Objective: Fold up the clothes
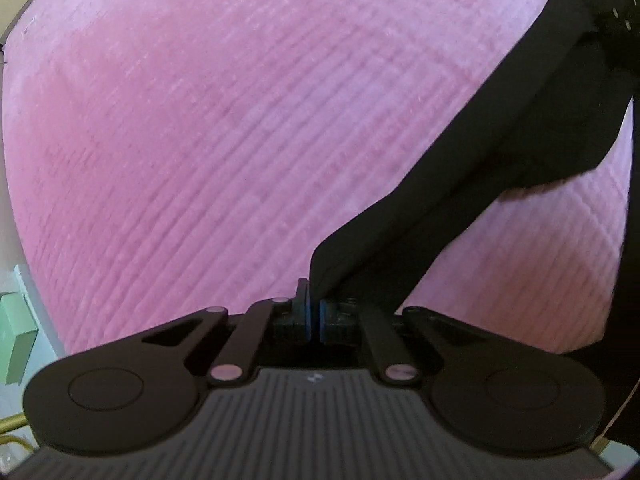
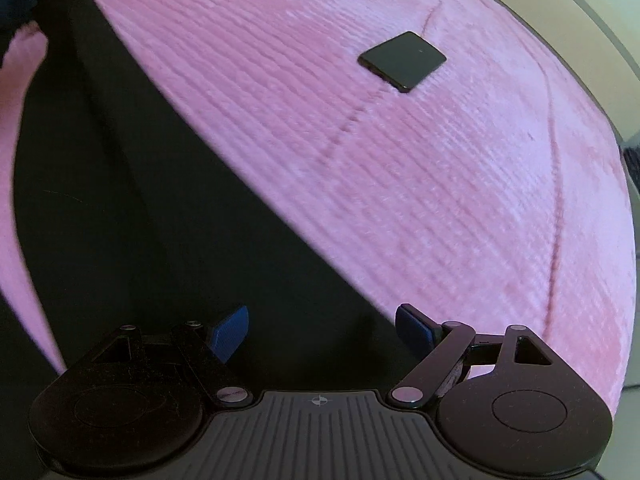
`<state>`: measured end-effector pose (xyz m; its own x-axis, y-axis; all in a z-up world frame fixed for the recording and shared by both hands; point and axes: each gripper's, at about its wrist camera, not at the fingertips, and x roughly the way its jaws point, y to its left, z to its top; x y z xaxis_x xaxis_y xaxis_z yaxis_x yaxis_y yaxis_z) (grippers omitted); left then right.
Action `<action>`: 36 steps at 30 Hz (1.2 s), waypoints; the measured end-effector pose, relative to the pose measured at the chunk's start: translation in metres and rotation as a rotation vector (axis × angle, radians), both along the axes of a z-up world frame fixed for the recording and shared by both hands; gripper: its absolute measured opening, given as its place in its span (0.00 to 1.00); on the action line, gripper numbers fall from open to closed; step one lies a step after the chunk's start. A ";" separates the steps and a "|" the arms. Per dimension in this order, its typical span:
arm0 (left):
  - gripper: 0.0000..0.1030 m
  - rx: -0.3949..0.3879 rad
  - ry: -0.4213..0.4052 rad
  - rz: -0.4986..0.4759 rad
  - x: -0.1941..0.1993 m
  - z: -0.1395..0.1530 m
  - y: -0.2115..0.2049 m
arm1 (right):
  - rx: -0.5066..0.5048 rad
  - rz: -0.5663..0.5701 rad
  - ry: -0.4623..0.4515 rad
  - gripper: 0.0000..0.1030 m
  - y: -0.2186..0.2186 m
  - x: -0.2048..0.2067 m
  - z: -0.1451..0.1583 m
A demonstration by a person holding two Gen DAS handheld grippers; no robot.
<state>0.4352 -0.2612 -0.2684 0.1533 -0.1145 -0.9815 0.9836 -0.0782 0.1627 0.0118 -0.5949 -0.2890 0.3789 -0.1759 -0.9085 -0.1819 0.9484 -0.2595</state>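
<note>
Pinching a corner of the black garment (image 1: 460,184) between the pressed-together blue pads of the left gripper (image 1: 314,314), with the cloth rising from the jaws and stretching away up and to the right over the pink ribbed bedcover (image 1: 200,140). Standing wide apart over the same black garment (image 2: 160,220) in the right wrist view: the right gripper (image 2: 322,330), blue pads spread, nothing between them, dark cloth lying flat beneath and running off toward the top left. Resting well apart on the pink ribbed bedcover (image 2: 440,200), a small dark flat square thing (image 2: 402,61), likely a phone. Hard to judge how far along the folding stands; the garment's full outline cannot be seen in either view. Likely risks from here: slipping of the thin corner out of the left pinch if pulled taut or jerked; dragging and bunching of the cloth, with only one side held; closing the right pads on bedcover as well as garment, since the plush surface lies close under the fabric; sweeping cloth across the square thing and knocking it along.
</note>
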 end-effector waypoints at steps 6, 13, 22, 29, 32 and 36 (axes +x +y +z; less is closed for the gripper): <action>0.05 -0.001 -0.070 0.017 -0.003 -0.011 -0.015 | 0.054 -0.009 0.057 0.81 -0.039 0.019 -0.020; 0.05 -0.014 -0.113 0.053 0.015 -0.017 -0.029 | 0.144 -0.007 0.101 0.02 -0.049 0.028 -0.018; 0.31 -0.042 -0.209 0.064 0.031 -0.012 -0.027 | -0.017 -0.195 -0.095 0.60 -0.064 0.028 0.008; 0.34 -0.071 -0.253 -0.120 -0.021 -0.002 0.037 | 0.058 -0.252 -0.176 0.60 0.003 -0.006 0.038; 0.34 -0.046 -0.249 -0.291 -0.067 -0.028 0.060 | 0.146 -0.226 -0.158 0.60 0.054 -0.026 0.036; 0.33 -0.047 -0.348 -0.412 -0.095 -0.075 0.060 | 0.207 -0.187 -0.112 0.60 0.108 -0.044 0.020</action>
<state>0.3400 -0.2015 -0.3433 0.4013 -0.2762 -0.8733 0.7603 -0.4312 0.4858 -0.0320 -0.4867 -0.2686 0.4575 -0.0676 -0.8866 0.0197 0.9976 -0.0659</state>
